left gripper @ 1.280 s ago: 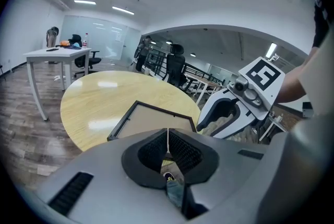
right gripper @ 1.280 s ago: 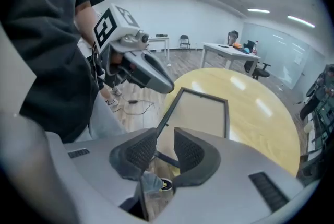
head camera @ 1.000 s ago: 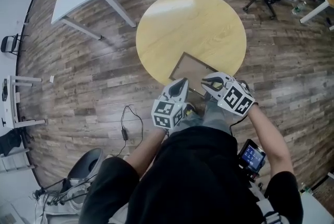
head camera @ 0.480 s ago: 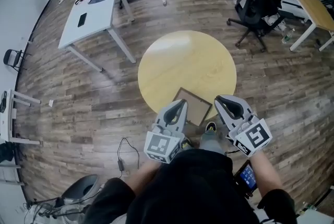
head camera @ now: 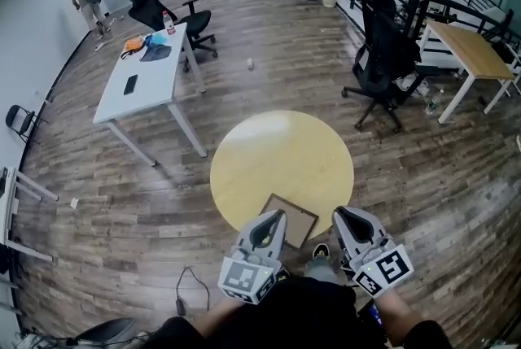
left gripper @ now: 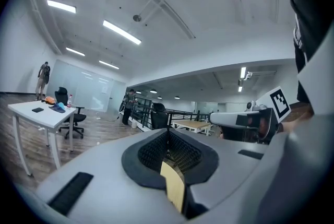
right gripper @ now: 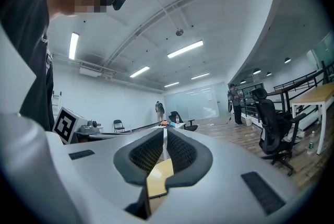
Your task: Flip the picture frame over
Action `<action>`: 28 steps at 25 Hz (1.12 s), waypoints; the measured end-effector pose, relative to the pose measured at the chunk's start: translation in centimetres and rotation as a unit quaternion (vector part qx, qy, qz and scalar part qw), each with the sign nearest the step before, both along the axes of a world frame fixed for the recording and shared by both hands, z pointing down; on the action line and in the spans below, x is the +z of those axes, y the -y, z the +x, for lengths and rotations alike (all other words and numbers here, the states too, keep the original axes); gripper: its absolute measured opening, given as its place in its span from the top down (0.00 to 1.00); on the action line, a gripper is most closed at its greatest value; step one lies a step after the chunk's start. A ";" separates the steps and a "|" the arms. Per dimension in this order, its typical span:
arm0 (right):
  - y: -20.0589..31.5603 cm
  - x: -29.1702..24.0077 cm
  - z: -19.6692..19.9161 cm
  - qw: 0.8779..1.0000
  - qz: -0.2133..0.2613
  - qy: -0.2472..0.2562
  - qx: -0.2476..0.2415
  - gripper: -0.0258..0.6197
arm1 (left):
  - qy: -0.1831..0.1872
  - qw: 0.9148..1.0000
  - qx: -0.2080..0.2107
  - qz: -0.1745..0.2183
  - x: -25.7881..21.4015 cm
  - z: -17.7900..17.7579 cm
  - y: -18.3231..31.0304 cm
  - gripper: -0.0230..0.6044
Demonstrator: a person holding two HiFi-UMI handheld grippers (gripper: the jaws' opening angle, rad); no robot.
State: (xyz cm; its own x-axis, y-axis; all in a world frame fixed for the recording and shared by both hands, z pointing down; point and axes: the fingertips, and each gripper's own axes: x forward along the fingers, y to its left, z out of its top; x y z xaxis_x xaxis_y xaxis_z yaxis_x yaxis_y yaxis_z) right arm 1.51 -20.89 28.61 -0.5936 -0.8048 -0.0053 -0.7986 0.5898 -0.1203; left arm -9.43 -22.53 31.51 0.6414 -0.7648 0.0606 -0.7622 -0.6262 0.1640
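Observation:
The picture frame (head camera: pixel 287 217) lies flat on the round yellow table (head camera: pixel 281 160), near its front edge, with a thin brown border around a dull brown panel. Both grippers are lifted off the table, held level and close to my head. In the head view my left gripper (head camera: pixel 274 218) overlaps the frame's near left corner, and my right gripper (head camera: pixel 341 215) hangs just to the frame's right. In the left gripper view the left gripper (left gripper: pixel 167 131) has its pads together with nothing between them. In the right gripper view the right gripper (right gripper: pixel 165 132) is likewise shut and holds nothing.
A white desk (head camera: pixel 142 79) with small items stands back left, with a black chair (head camera: pixel 175 18) behind it. Another black office chair (head camera: pixel 378 63) and a wooden desk (head camera: pixel 468 50) are back right. People stand far off. A cable (head camera: pixel 191 290) lies on the wood floor.
Both grippers have risen from the frame's near edge to well above the table. The head view has tilted up to take in more of the room. The frame stays flat.

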 end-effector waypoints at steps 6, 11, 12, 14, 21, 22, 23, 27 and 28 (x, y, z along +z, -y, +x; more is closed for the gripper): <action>-0.9 -0.9 0.0 1.000 0.013 0.012 -0.003 0.91 | -0.011 1.000 0.000 0.003 -0.2 0.4 -0.4 0.92; -0.7 -1.0 -0.5 1.000 0.015 0.015 -0.003 0.91 | -0.019 1.000 0.003 0.003 -1.0 0.5 -0.1 0.92; -0.8 -1.1 -0.5 1.000 0.019 0.011 -0.005 0.91 | -0.018 1.000 0.002 0.002 -1.0 0.6 -0.1 0.92; -1.0 -1.3 -0.6 1.000 0.027 0.003 -0.009 0.91 | -0.017 1.000 0.004 -0.001 -0.8 0.9 -0.2 0.92; -0.4 -1.6 -0.7 0.999 0.037 -0.002 0.000 0.91 | -0.011 1.000 0.010 0.004 -0.8 1.1 0.1 0.92; -0.3 -1.5 -0.7 0.999 0.037 -0.002 0.003 0.91 | -0.011 1.000 0.011 0.003 -0.7 1.2 0.1 0.92; -0.2 -1.4 -0.7 0.999 0.037 -0.002 0.005 0.91 | -0.011 1.000 0.012 0.003 -0.6 1.2 0.2 0.92; 0.0 -1.0 -0.7 0.999 0.033 -0.008 0.016 0.91 | -0.011 1.000 0.015 0.004 -0.5 1.1 0.3 0.92; 0.1 -0.9 -0.5 0.999 0.031 -0.009 0.021 0.91 | -0.011 1.000 0.016 0.005 -0.6 1.1 0.3 0.92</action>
State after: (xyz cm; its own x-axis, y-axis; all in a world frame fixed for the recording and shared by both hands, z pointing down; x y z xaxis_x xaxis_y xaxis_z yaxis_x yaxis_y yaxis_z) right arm 1.00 -21.02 27.68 -0.5602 -0.8271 -0.0451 -0.8242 0.5620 -0.0694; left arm -8.34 -22.82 30.96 0.6661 -0.7449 0.0390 -0.7386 -0.6514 0.1736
